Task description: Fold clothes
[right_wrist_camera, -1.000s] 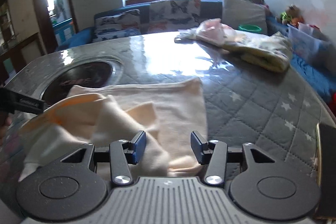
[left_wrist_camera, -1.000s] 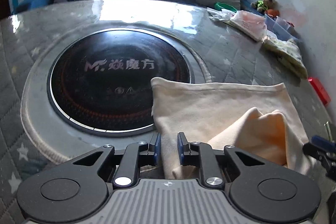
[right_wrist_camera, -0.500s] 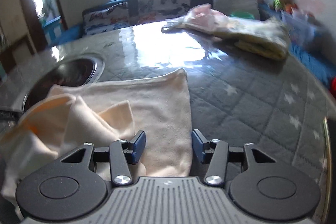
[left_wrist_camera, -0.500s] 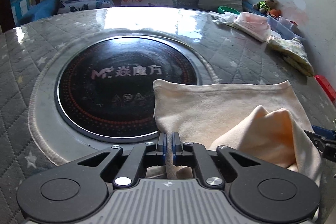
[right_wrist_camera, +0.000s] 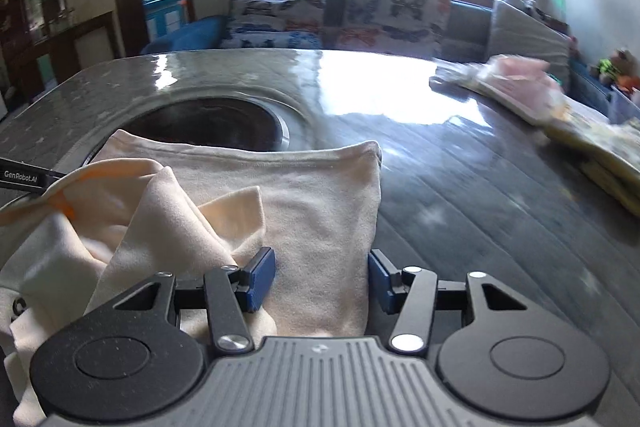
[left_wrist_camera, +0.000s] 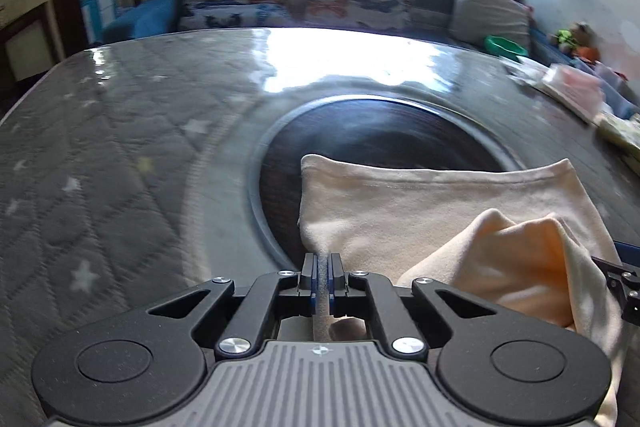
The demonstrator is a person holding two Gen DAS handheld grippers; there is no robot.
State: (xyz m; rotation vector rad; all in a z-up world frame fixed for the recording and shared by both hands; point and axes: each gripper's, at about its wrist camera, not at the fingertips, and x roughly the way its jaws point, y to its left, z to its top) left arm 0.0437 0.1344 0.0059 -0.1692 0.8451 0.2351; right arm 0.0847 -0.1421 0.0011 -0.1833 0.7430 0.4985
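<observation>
The cream garment (left_wrist_camera: 432,211) lies on the quilted table (left_wrist_camera: 100,167), partly over the dark round hob (left_wrist_camera: 384,139), and the left gripper (left_wrist_camera: 321,267) pinches its near left edge while the right gripper (right_wrist_camera: 322,277) stands spread wide over its near right part.

One cream garment (left_wrist_camera: 420,211), two grippers, three sofa cushions (right_wrist_camera: 360,19)
</observation>
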